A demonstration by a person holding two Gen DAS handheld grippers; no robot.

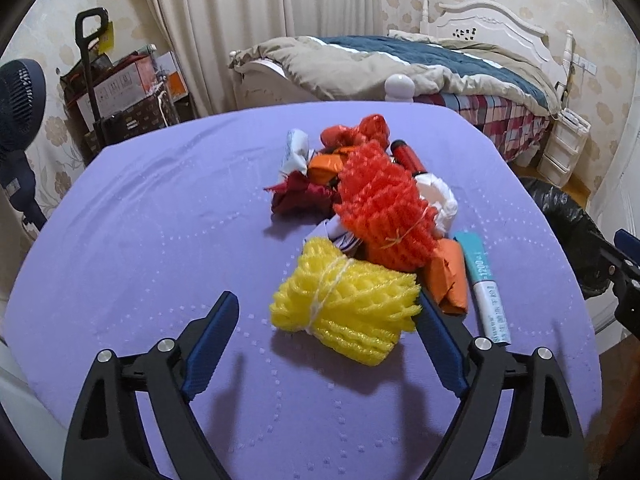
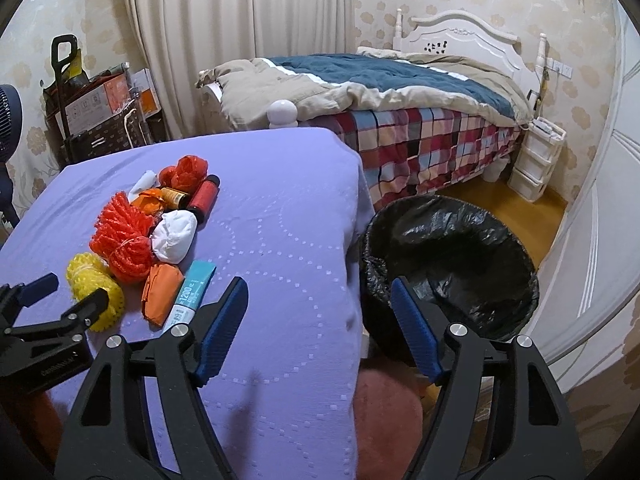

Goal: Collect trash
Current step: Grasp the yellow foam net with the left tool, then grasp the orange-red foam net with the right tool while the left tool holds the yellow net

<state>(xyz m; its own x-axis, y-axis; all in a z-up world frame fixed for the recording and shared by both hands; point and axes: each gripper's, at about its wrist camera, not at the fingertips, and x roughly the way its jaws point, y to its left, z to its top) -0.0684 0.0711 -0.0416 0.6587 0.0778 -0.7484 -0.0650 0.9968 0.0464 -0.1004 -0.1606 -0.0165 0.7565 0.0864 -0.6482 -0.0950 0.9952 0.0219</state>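
Two views share the same pile of trash on the purple worktop (image 1: 160, 208), but each one shows something the other hides. The left wrist view looks straight at the yellow foam net (image 1: 344, 308), which lies just ahead of the left gripper (image 1: 326, 310) and partly between its fingers; the right fingertip is beside the net, the left one is well apart from it, so the jaws stand wide and hold nothing. Behind the net this view shows the red foam net (image 1: 384, 212), a dark red crumpled piece (image 1: 300, 196) and the teal tube box (image 1: 484, 280) to the right. The right wrist view shows the bin (image 2: 452, 264), of which the other view catches only a black edge. It stands on the floor ahead of the right gripper (image 2: 320, 300), beside the worktop edge, lined with a black bag; I cannot see any object inside it. The right gripper is open too, with nothing between its fingers, and the pile lies to its left.
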